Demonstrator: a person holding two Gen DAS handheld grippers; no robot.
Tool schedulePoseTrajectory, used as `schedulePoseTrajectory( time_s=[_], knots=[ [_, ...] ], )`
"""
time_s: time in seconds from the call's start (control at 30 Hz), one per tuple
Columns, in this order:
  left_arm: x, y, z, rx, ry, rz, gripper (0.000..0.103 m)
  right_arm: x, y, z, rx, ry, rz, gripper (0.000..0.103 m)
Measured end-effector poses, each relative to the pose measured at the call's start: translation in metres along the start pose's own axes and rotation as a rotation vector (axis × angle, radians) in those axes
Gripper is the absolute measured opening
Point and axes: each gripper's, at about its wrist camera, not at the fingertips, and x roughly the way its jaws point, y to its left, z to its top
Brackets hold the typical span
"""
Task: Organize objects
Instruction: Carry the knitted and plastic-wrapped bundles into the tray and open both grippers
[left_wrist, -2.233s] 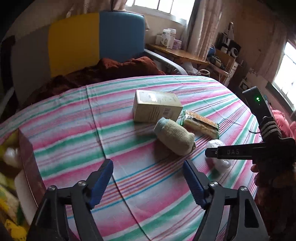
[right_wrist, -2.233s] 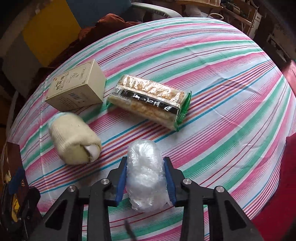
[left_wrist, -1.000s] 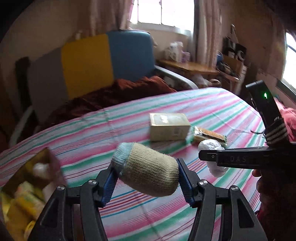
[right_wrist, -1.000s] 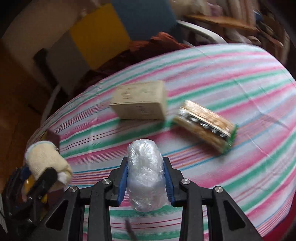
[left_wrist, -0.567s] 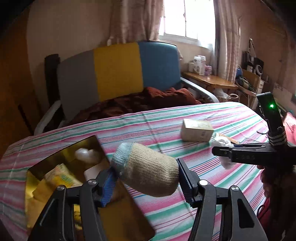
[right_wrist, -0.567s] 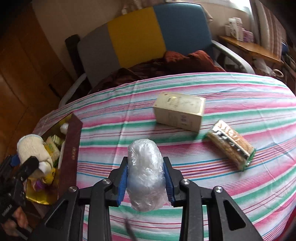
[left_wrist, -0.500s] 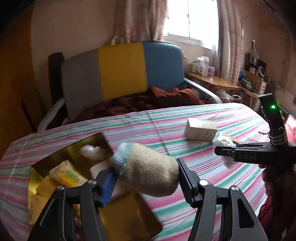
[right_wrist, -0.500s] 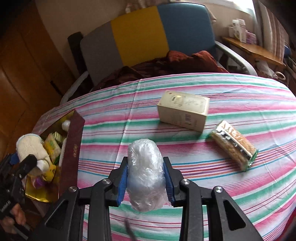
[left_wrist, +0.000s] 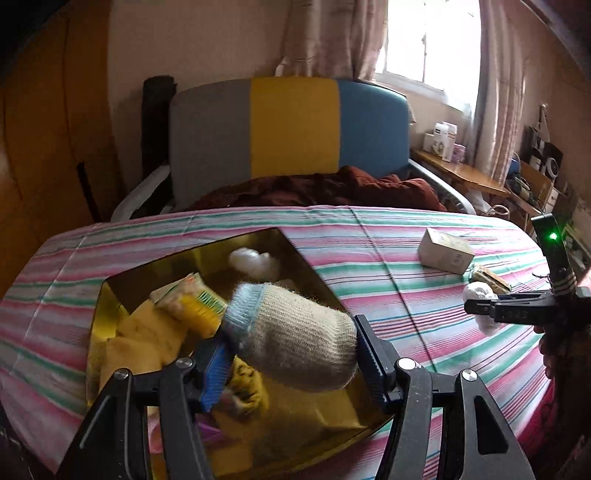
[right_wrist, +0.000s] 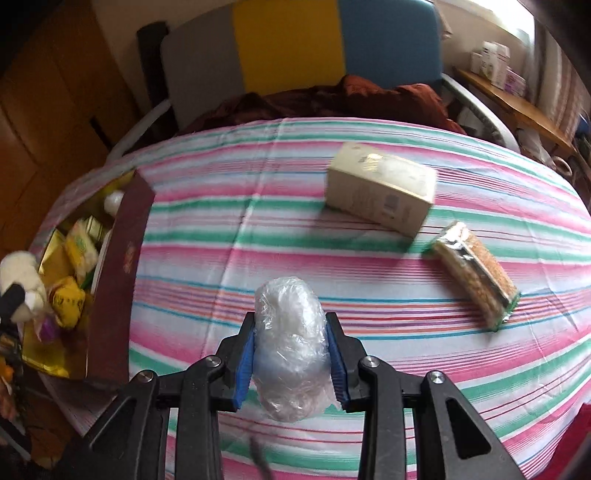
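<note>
At the far left of the striped tablecloth (right_wrist: 207, 243) sits one open box (right_wrist: 114, 280) with a gold lining, holding yellow packets and a white bundle; blur keeps me from counting them surely. My left gripper (left_wrist: 291, 354) hangs above that box, its jaws part open and clamped on one rolled knit sock (left_wrist: 295, 332), beige with a pale blue cuff. Nearer the middle, my right gripper (right_wrist: 291, 354) has its jaws drawn in tight on one bundle of clear plastic wrap (right_wrist: 291, 347), held above the cloth. Further right, two things lie on the cloth close together: one cream carton (right_wrist: 380, 192) and one snack bar (right_wrist: 476, 273) in clear wrapping.
</note>
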Motion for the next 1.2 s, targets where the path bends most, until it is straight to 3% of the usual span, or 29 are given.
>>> schedulePoseTrajectory(
  time_s=[0.17, 0.5, 0.6, 0.67, 0.87, 0.97, 1.2],
  knots=[
    [-0.001, 0.025, -0.007, -0.049, 0.017, 0.018, 0.062, -0.012, 0.037, 0.0, -0.048, -0.026, 0.08, 0.035],
    [-0.009, 0.084, 0.003, -0.174, 0.0, 0.04, 0.062, -0.035, 0.157, 0.006, -0.211, -0.108, 0.306, 0.035],
    [-0.003, 0.094, 0.01, -0.161, 0.002, 0.052, 0.066, -0.026, 0.182, 0.007, -0.227, -0.094, 0.327, 0.042],
    [0.001, 0.099, 0.015, -0.162, 0.003, 0.057, 0.077, -0.019, 0.192, 0.008, -0.214, -0.082, 0.339, 0.053],
    [-0.003, 0.105, 0.016, -0.17, -0.03, 0.079, 0.083, -0.012, 0.202, 0.003, -0.203, -0.074, 0.329, 0.058],
    [-0.004, 0.106, 0.007, -0.167, -0.021, 0.137, 0.083, -0.011, 0.206, -0.003, -0.221, -0.078, 0.282, 0.059],
    [-0.008, 0.108, -0.012, -0.2, 0.0, 0.19, 0.085, -0.02, 0.208, -0.01, -0.236, -0.123, 0.199, 0.07]
  ],
)
